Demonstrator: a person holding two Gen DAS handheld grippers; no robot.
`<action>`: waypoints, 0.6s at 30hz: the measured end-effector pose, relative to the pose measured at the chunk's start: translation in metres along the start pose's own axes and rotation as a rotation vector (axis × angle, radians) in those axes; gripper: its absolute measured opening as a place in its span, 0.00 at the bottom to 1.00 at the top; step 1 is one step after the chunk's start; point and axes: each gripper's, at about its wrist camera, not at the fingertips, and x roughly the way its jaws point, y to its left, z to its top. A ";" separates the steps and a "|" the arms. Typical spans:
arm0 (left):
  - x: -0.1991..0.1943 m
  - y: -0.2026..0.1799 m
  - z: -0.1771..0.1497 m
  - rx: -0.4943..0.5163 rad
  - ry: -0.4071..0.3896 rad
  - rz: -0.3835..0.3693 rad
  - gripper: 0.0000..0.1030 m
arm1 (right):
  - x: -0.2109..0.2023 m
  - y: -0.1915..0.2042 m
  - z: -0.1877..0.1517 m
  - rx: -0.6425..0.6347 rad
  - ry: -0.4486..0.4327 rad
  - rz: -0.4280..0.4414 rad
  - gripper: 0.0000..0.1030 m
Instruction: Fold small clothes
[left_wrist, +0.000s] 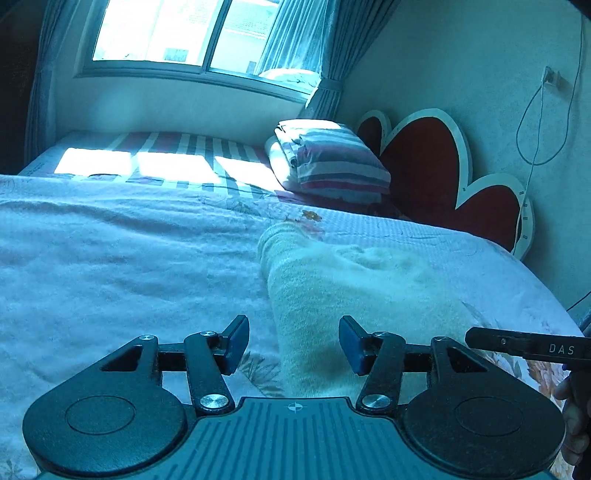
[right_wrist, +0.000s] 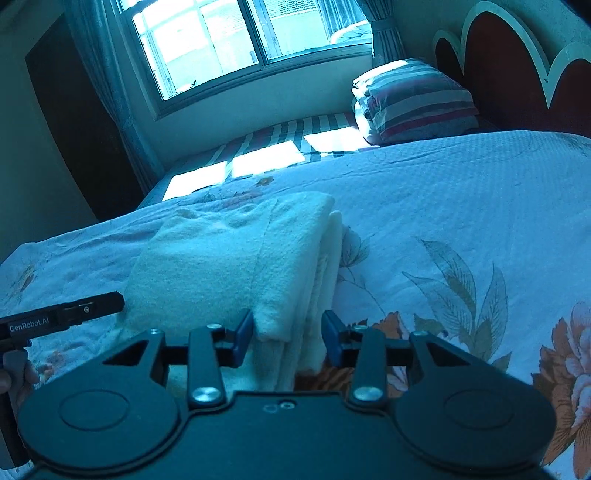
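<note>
The left gripper (left_wrist: 293, 341) hovers with its jaws spread wide and gripping nothing, above the near end of a folded cream garment (left_wrist: 354, 295). The right gripper (right_wrist: 288, 338) is likewise parted and empty-handed, straddling the garment's layered right edge. The garment lies on a floral bedspread (right_wrist: 443, 206). Beyond, striped folded bedding (left_wrist: 332, 158) rests against a red scalloped headboard (left_wrist: 424, 158), below a sunlit window (right_wrist: 229, 40).

Bed (right_wrist: 461, 192): covered by a pale floral bedspread (left_wrist: 110, 258).
Folded cream garment (right_wrist: 236, 258): lies on the bedspread, at center.
Striped sheet (left_wrist: 177, 146): bare at 12 o'clock, sunlit.
Striped folded bedding (left_wrist: 336, 158): stacked at 1 o'clock, by the headboard (left_wrist: 436, 162).
</note>
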 end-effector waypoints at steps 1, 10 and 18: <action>0.003 0.000 0.006 0.002 -0.008 0.001 0.51 | 0.000 -0.002 0.006 0.005 -0.014 -0.002 0.39; 0.097 -0.004 0.049 0.039 0.135 0.036 0.53 | 0.062 -0.024 0.062 0.051 -0.029 -0.024 0.41; 0.072 -0.001 0.041 0.032 0.090 0.016 0.70 | 0.084 -0.025 0.056 0.014 0.064 -0.066 0.49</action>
